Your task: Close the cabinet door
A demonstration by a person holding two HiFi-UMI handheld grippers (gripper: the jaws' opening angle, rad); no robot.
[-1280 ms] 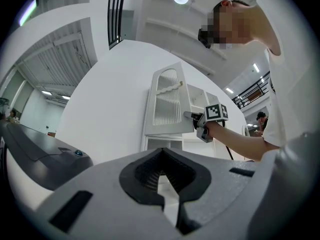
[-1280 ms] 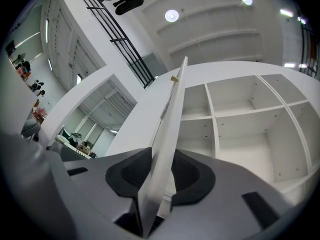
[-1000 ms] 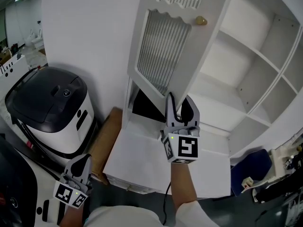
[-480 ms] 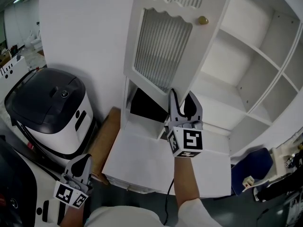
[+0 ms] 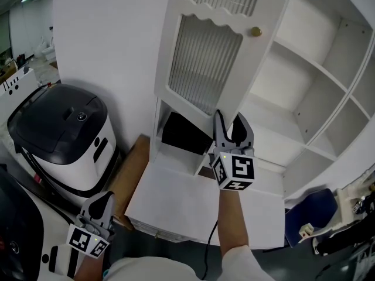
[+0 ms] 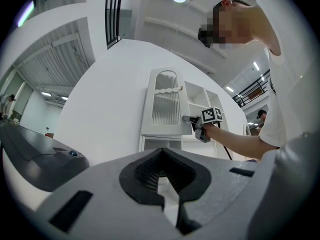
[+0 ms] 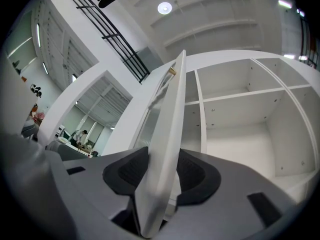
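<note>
opening just now, right tongs (image 7: 162,173) straddle door (image 7: 167,129) edge, unclear from head view.

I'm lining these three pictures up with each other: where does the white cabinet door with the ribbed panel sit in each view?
Head view: upper centre, the cabinet door stands swung open, ribbed panel showing.
Left gripper view: centre, small and distant.
Right gripper view: centre, edge-on between the right gripper's jaws, which have just been opening.
Shared landmark: the open shelves just right of the door.
</note>
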